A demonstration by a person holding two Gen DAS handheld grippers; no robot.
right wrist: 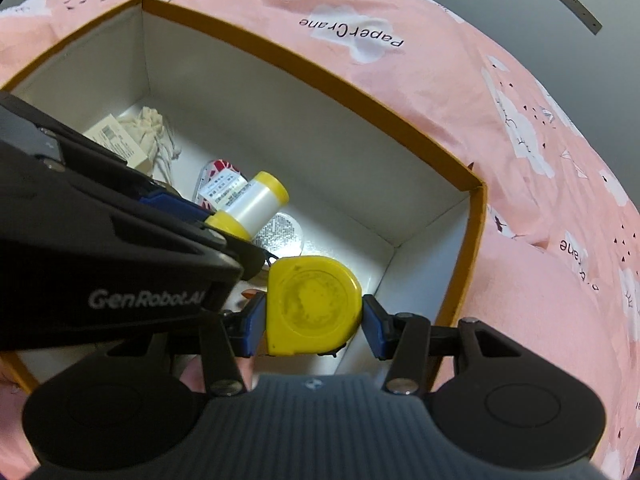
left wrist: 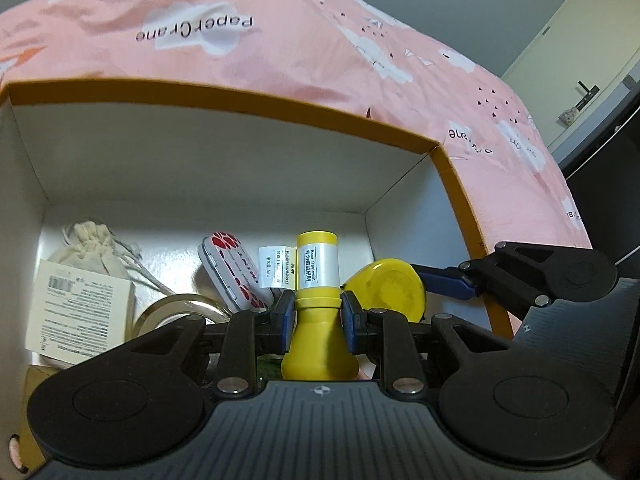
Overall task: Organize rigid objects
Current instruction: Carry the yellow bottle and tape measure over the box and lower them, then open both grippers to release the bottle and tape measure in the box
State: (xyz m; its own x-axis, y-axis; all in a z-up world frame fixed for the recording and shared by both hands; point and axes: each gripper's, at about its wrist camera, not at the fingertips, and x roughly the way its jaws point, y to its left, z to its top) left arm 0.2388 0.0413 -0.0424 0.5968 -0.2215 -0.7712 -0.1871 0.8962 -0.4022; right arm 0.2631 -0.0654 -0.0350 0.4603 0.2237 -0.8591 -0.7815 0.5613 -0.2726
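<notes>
My left gripper is shut on a yellow bottle with a clear cap and holds it inside an open box with an orange rim and white walls. The bottle also shows in the right wrist view. My right gripper is shut on a yellow tape measure just above the box's right part, close beside the left gripper. The tape measure also shows in the left wrist view.
On the box floor lie a cloth drawstring bag, a cream card box, a tape roll, a red-and-white tin and a foil-lidded cup. Pink printed bedding surrounds the box. A door stands at right.
</notes>
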